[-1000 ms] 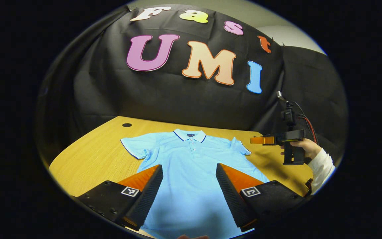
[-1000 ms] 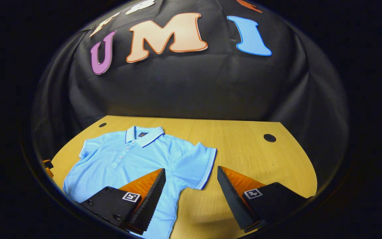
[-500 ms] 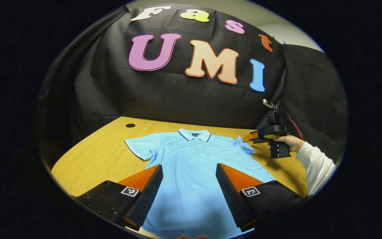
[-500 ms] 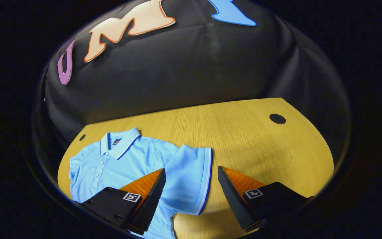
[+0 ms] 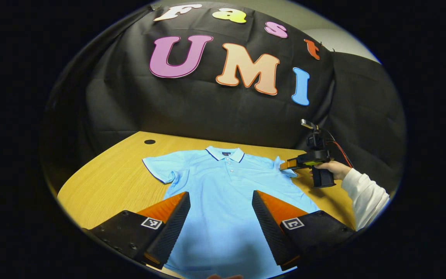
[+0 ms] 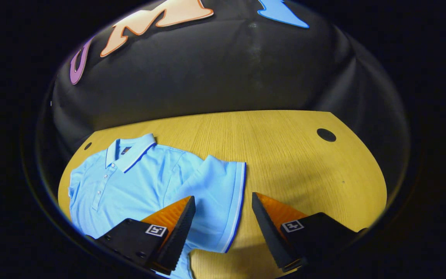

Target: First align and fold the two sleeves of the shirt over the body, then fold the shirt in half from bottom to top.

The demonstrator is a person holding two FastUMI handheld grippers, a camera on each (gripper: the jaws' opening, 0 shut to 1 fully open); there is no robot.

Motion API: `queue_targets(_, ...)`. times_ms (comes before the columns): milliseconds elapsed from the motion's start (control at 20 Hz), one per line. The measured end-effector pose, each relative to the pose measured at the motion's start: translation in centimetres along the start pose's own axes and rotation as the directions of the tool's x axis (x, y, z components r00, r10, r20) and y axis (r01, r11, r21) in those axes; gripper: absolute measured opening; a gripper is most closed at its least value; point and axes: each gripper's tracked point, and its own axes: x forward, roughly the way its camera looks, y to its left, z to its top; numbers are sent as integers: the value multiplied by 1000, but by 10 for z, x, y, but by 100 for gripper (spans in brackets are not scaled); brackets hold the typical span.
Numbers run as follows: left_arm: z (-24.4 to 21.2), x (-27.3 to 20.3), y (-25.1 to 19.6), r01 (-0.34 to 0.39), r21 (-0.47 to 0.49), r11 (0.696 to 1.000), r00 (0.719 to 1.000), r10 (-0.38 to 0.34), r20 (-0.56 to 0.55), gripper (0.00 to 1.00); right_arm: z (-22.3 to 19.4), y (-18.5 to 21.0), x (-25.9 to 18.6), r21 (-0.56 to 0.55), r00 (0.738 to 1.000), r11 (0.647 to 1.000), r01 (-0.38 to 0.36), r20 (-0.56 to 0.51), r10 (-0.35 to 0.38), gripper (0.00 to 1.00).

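Observation:
A light blue polo shirt (image 5: 223,190) lies flat, face up, collar toward the wall, on the wooden table (image 5: 107,186). My left gripper (image 5: 221,201) hangs open over the shirt's lower body with nothing between its fingers. In the left gripper view the right gripper (image 5: 287,166), held by a hand (image 5: 333,169), is at the shirt's right sleeve (image 5: 285,168). In the right gripper view that sleeve (image 6: 223,201), with its dark-edged cuff, lies between the open fingers of my right gripper (image 6: 223,203); the shirt's collar (image 6: 130,149) is at the left.
The table carries two round cable holes (image 5: 150,142) (image 6: 326,135) near its back corners. The black cloth wall stands right behind the table. Bare wood (image 6: 304,166) stretches to the right of the sleeve. A white sleeve (image 5: 364,193) of the person reaches in from the right.
The right gripper has moved down and in toward the shirt's right sleeve, which now lies between its fingers. The left gripper has stayed nearly still over the shirt's body.

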Motion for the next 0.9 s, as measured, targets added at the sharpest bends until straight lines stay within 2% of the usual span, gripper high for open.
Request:
queue_targets(50,0,0,-2,5,1,1000,1000,-5,1,96,-1,4,-2,-4,1000,1000,-13,-2,13,86)
queue_targets(100,0,0,-2,7,3,1000,1000,-7,1,95,-1,6,-3,-3,1000,1000,-17,-3,16,73)
queue_targets(150,1,0,-1,7,5,1000,1000,-7,2,95,-2,6,-3,-2,1000,1000,-23,-6,23,67)
queue_targets(250,1,0,1,1,1,1000,1000,-1,1,96,-3,9,-4,1,999,999,-42,-12,42,50)
queue_targets(300,1,0,2,-1,0,1000,1000,1,3,96,-3,11,-5,3,999,999,-48,-18,48,34)
queue_targets(400,3,-2,4,-5,2,1000,1000,5,7,96,-4,14,-6,2,998,998,-56,-21,56,16)
queue_targets(500,4,-2,3,-4,3,1000,1000,4,11,95,-5,16,-4,1,998,999,-51,-22,51,4)
queue_targets(700,4,-1,0,5,8,1000,1000,-5,13,95,-1,21,-10,-1,999,999,-39,-11,39,3)
queue_targets(900,2,2,-2,12,0,1000,1000,-12,-2,95,16,37,-20,14,996,997,-77,40,77,3)
